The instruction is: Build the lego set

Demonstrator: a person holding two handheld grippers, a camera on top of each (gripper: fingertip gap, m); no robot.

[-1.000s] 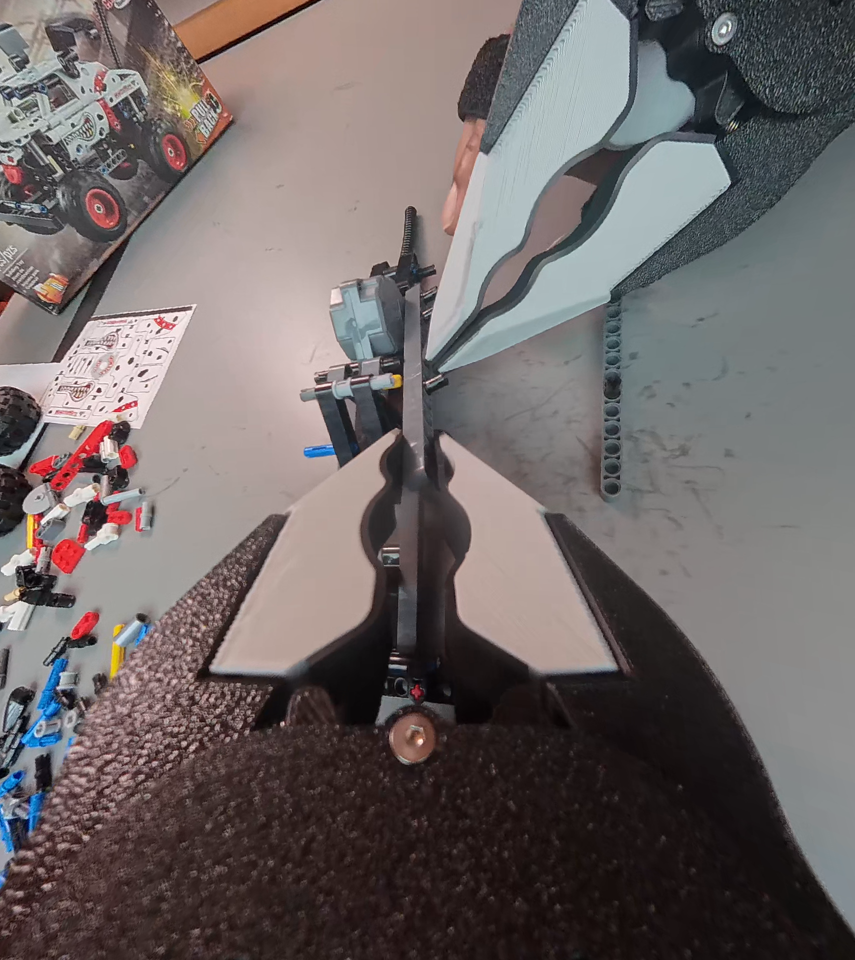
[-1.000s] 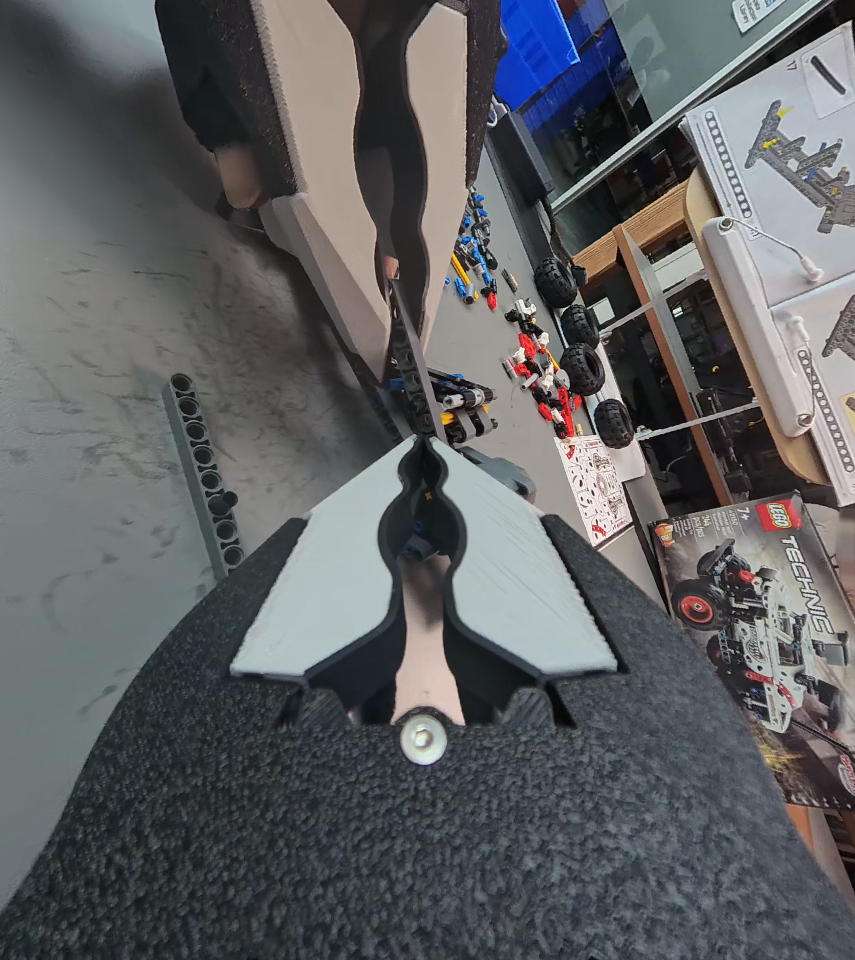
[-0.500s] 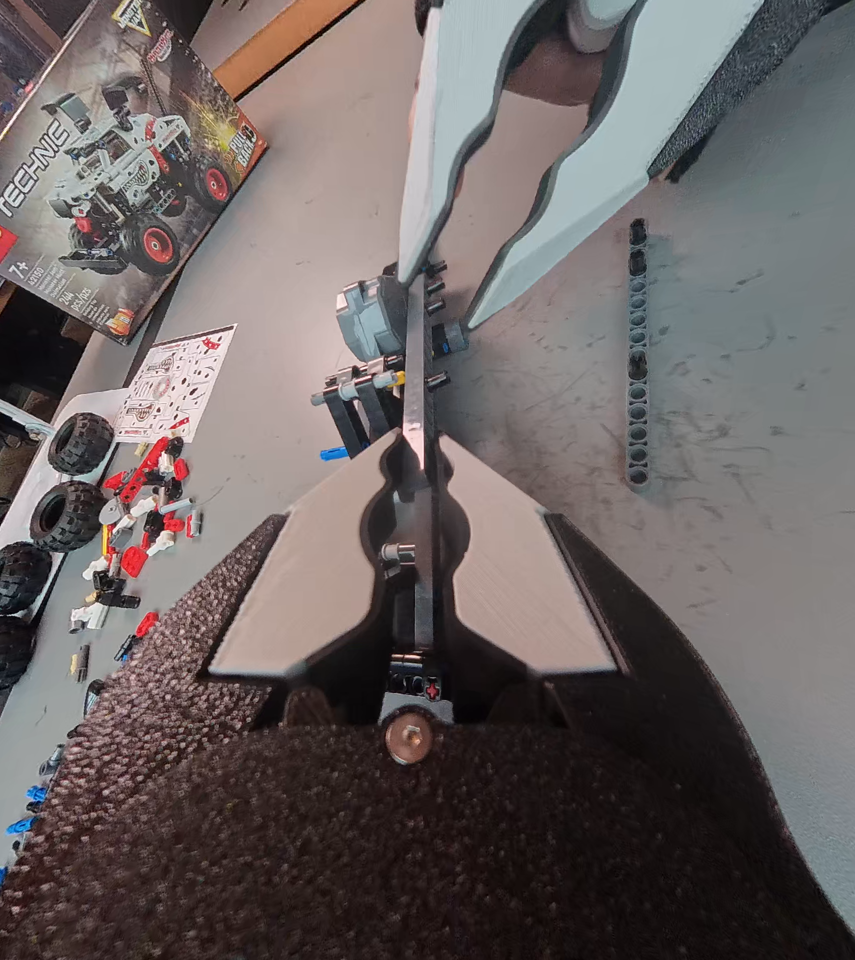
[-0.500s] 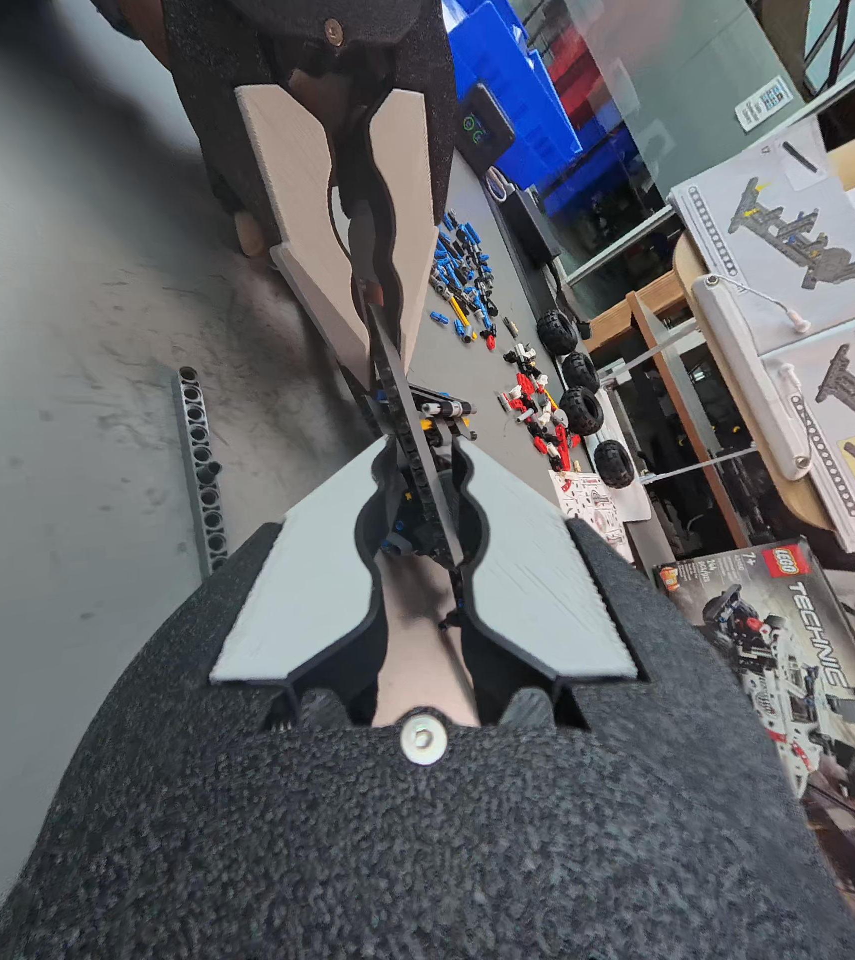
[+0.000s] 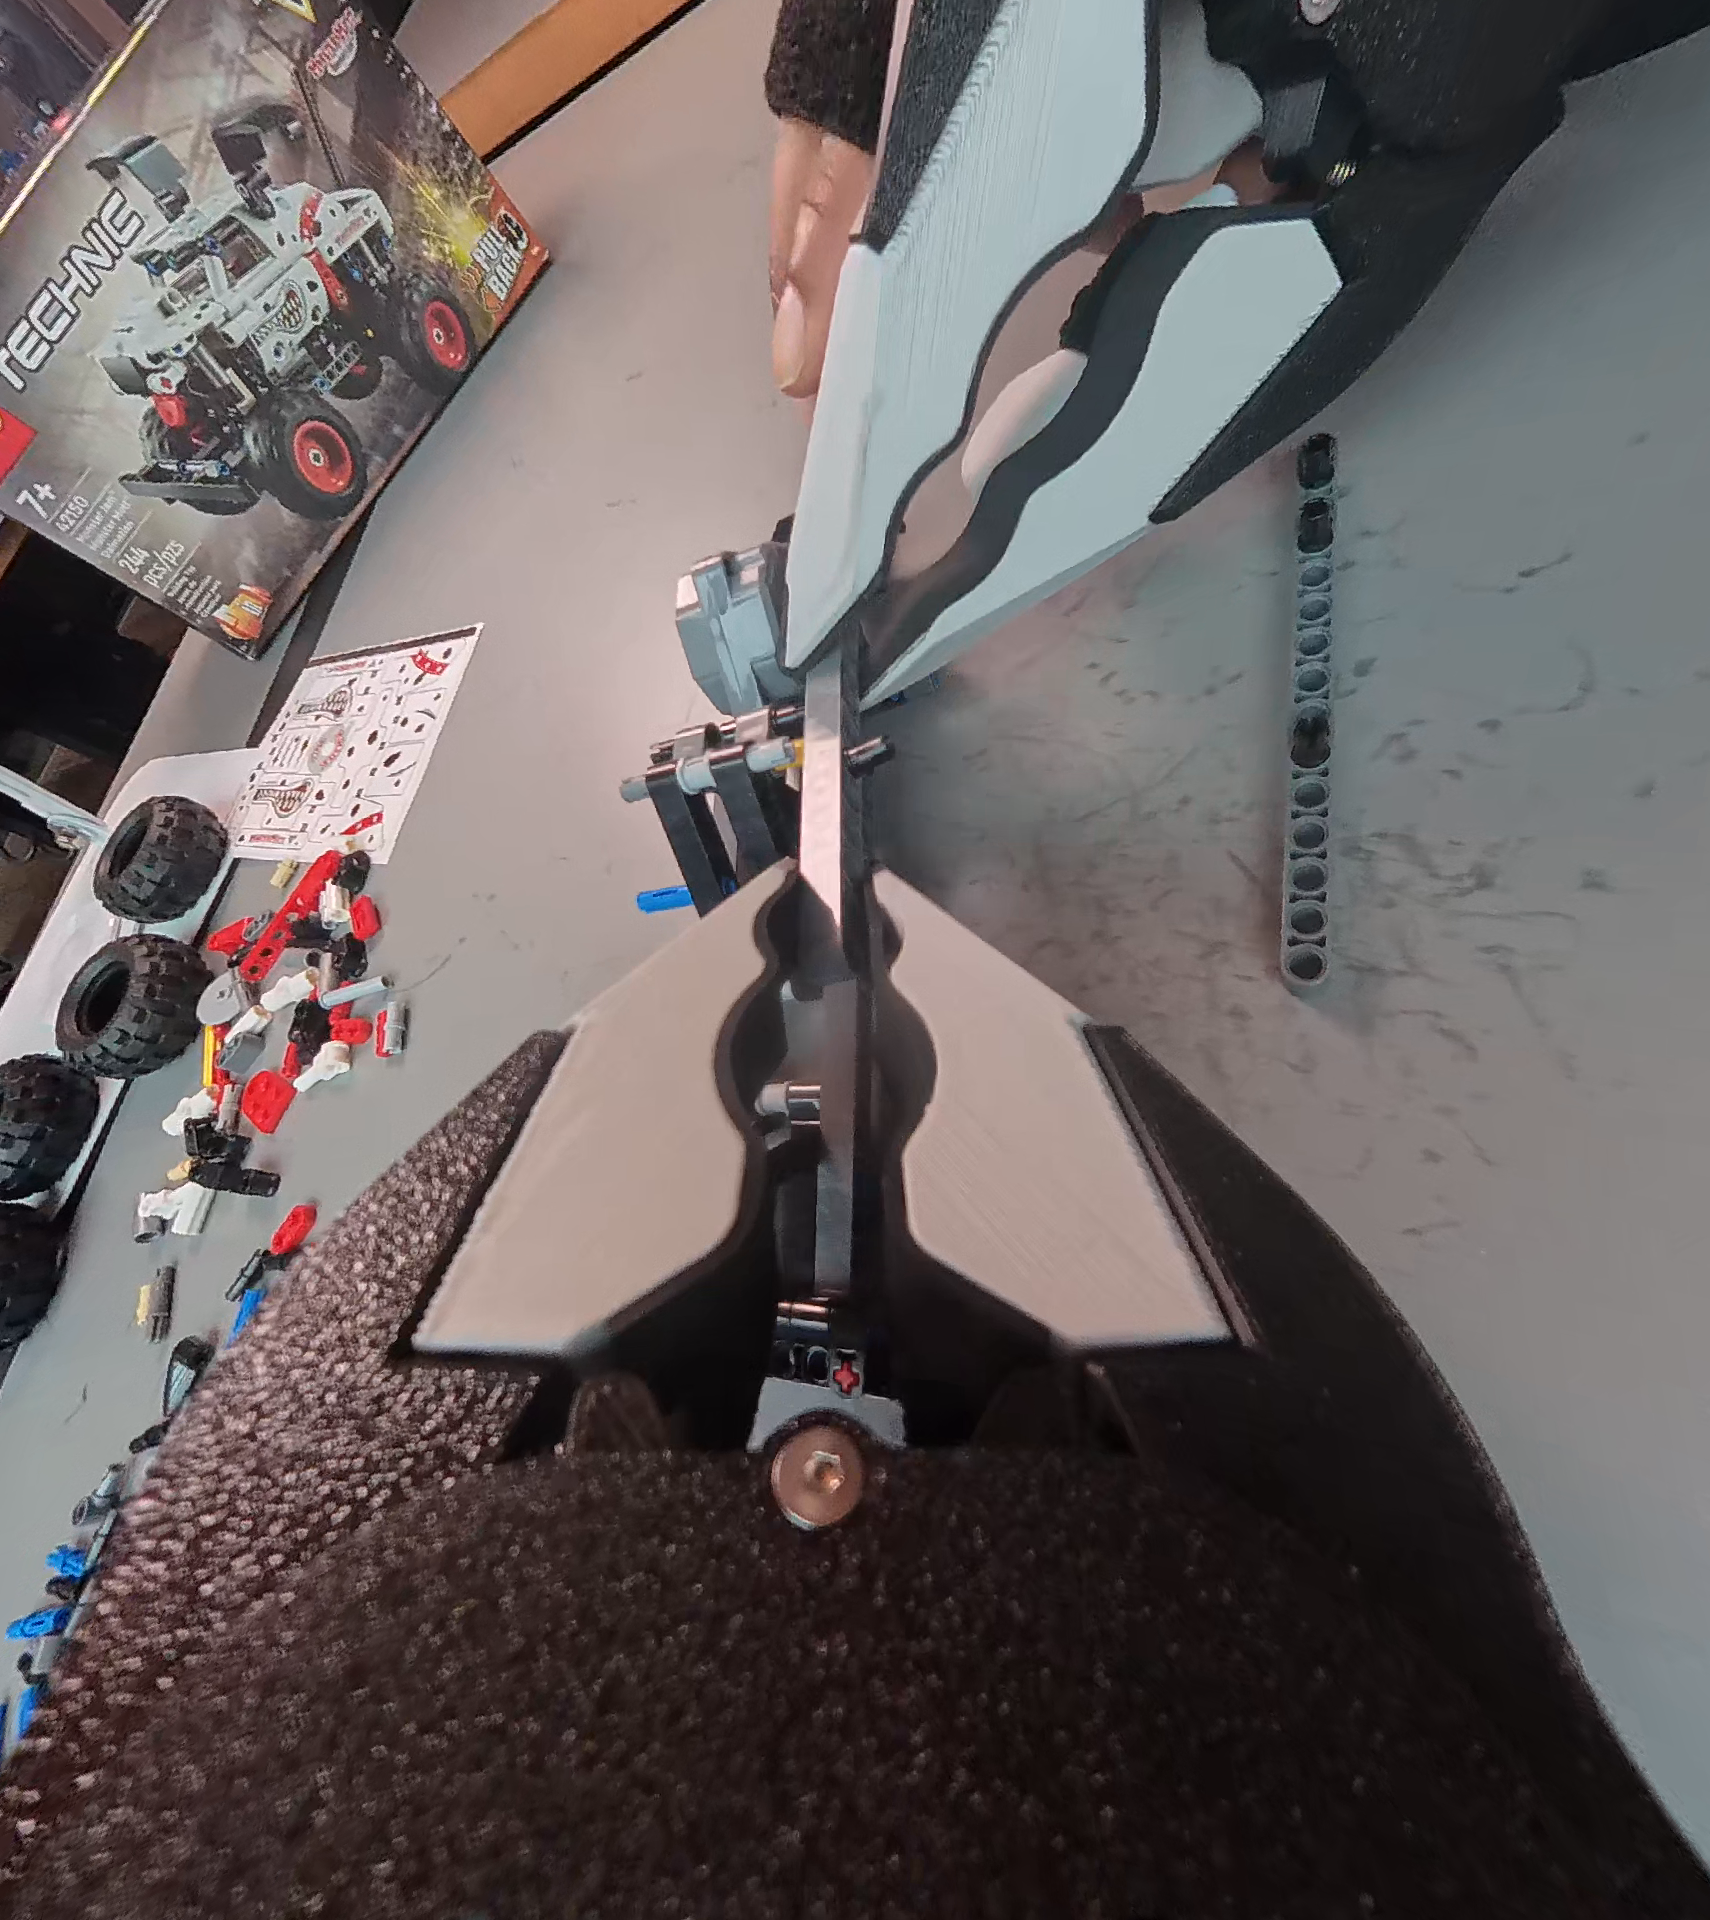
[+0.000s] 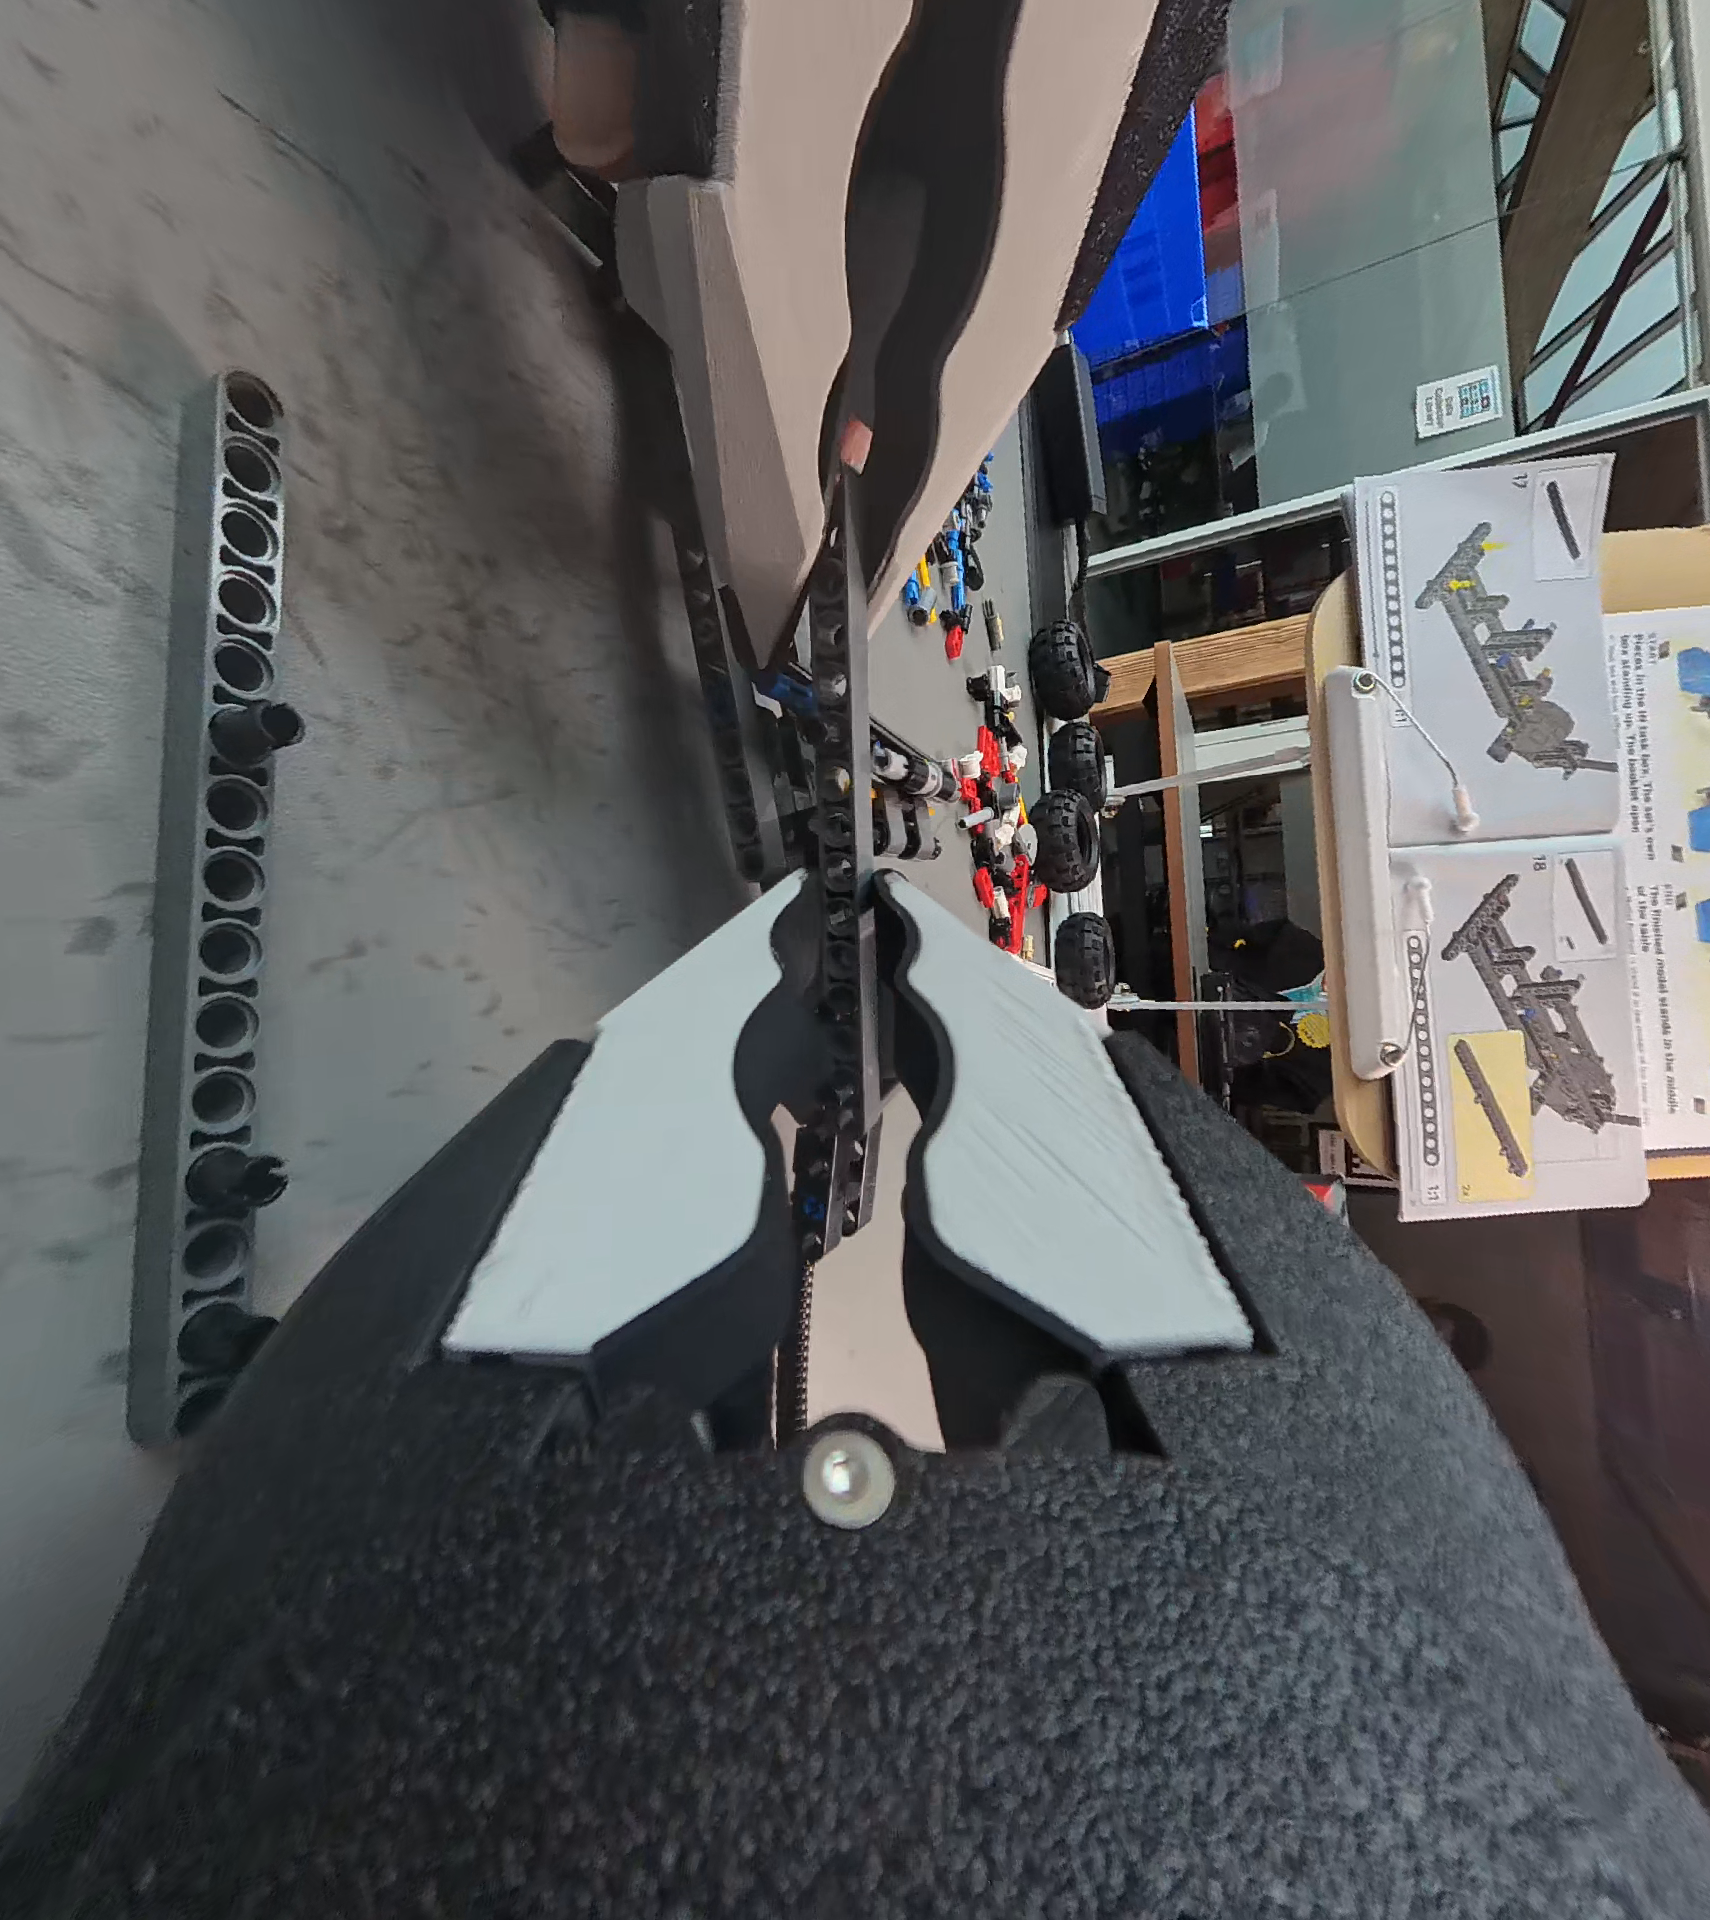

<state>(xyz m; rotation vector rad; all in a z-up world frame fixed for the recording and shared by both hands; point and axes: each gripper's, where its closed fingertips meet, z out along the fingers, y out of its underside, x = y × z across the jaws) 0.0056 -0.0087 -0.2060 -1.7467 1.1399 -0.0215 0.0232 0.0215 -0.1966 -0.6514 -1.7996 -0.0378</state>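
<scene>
A partly built black Lego chassis [image 5: 833, 800] with a long black beam, cross pins and a grey motor block [image 5: 726, 623] is held on edge between both grippers. My left gripper [image 5: 830, 888] is shut on the near end of the beam. My right gripper [image 5: 843, 665] is shut on its far end. In the right wrist view, my right gripper [image 6: 846, 883] clamps the beam [image 6: 835, 727], and my left gripper [image 6: 820, 582] grips it from the top. A loose long grey beam [image 5: 1308, 727] with black pins lies flat on the table; it also shows in the right wrist view [image 6: 217, 883].
On the grey table [image 5: 1557, 1143] lie a pile of small red, white, black and blue parts [image 5: 290, 1018], several black tyres [image 5: 134, 987], a sticker sheet [image 5: 352, 738] and the set's box [image 5: 207, 281]. An open instruction booklet [image 6: 1495, 810] stands at the right.
My right gripper was open around the beam's far end half a second ago; it has now closed on it. The left gripper has kept its hold.
</scene>
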